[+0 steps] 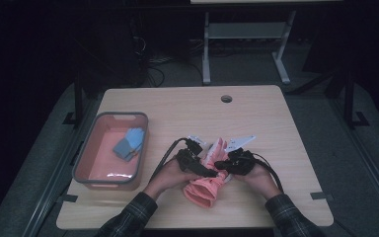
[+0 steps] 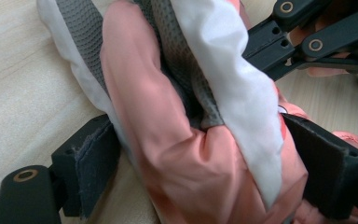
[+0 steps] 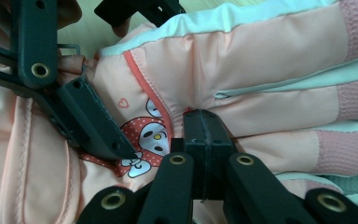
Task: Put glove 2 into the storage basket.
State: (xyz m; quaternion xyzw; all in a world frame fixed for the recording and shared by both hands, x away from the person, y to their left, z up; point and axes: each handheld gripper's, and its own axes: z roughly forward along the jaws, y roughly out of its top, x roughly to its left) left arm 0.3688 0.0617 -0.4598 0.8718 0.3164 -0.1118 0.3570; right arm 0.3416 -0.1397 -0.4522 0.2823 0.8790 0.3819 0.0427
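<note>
pink glove (image 1: 208, 177) on counter (image 1: 276, 128), between both claws. left claw (image 1: 208, 172) pinching glove's bunched middle, jaws on either side of fabric. right claw (image 1: 222, 165) pressed together on thin fold of glove beside cartoon print (image 3: 142, 140). pink bin (image 1: 91, 148) with blue glove (image 1: 129, 143) well left of left claw.

Left gripper (image 1: 208, 172) jaws spread wide, right gripper (image 1: 221, 164) jaws pressed together, both forearms low, tips nearly meeting
</note>
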